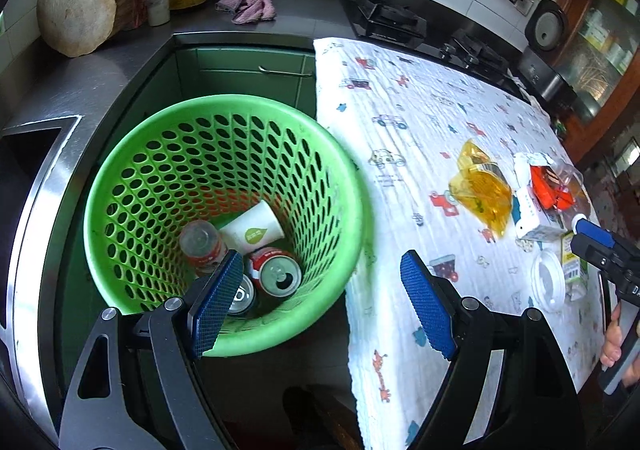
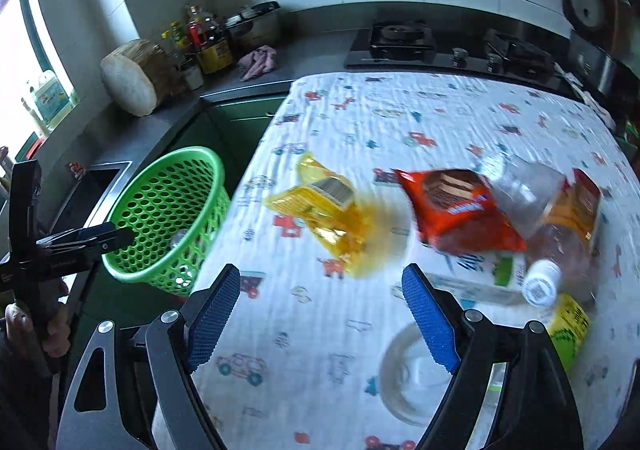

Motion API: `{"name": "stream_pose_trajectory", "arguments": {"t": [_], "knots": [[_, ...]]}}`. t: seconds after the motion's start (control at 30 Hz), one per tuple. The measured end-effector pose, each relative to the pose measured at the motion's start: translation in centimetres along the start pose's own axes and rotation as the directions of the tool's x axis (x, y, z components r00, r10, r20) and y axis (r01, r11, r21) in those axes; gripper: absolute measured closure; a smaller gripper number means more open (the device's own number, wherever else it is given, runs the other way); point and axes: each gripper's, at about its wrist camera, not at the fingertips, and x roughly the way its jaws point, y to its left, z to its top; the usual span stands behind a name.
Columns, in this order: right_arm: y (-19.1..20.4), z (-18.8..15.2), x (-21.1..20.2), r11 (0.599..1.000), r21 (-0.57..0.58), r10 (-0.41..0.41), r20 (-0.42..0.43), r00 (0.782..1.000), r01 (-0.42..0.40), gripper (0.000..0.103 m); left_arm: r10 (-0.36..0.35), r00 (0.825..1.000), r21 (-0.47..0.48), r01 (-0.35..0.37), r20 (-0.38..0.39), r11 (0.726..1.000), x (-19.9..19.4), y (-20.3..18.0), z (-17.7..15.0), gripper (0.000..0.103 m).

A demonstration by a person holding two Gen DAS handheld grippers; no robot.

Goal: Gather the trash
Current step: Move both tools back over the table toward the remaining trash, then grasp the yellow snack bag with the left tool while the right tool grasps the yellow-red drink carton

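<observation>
**Both grippers empty, trash split between bin and table**

The left gripper (image 1: 322, 304) hangs over the green bin (image 1: 352, 186), jaws spread wide with nothing between them. Below lie two cans (image 1: 280, 274), a paper cup (image 1: 254, 228) and a bottle (image 1: 202, 246). The right gripper (image 2: 322, 316) is likewise wide open above the tablecloth (image 2: 400, 118); the yellow wrapper (image 2: 324, 210) and red packet (image 2: 456, 206) lie just ahead of its jaws, a lid (image 2: 404, 374) beneath them.

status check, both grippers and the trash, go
Left gripper open over green basket. Right gripper open above table. Yellow wrapper nearest, nothing blocking.
</observation>
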Motion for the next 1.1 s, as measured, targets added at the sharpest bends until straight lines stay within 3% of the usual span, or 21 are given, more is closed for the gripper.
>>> {"name": "stream_pose_trajectory", "arguments": {"t": [0.2, 0.43, 0.7, 0.83, 1.1], "knots": [[-6.5, -1.8, -2.2, 0.99, 0.1, -0.102, -0.005, 0.995, 0.102, 0.023, -0.036, 0.999, 0.058, 0.037, -0.013, 0.998, 0.9, -3.8, 0.2, 0.023], [-12.0, -1.5, -3.8, 0.967, 0.206, -0.149, -0.009, 0.989, 0.148, 0.023, -0.063, 0.998, 0.111, 0.066, -0.032, 0.992, 2.1, -6.7, 1.2, 0.023], [-15.7, 1.0, -3.4, 0.943, 0.287, -0.168, -0.024, 0.986, 0.167, 0.023, -0.115, 0.991, 0.124, 0.123, -0.068, 0.985, 4.4, -10.2, 4.2, 0.018], [-17.2, 2.1, -2.7, 0.926, 0.337, -0.163, -0.042, 0.986, 0.167, 0.023, -0.17, 0.978, 0.104, 0.183, -0.121, 0.978, 7.2, -11.6, 5.8, 0.018], [-20.2, 4.2, -1.3, 0.886, 0.425, -0.163, -0.089, 0.983, 0.185, 0.023, -0.178, 0.968, 0.195, 0.212, -0.179, 0.958, 11.5, -14.6, 7.3, 0.013]]}}
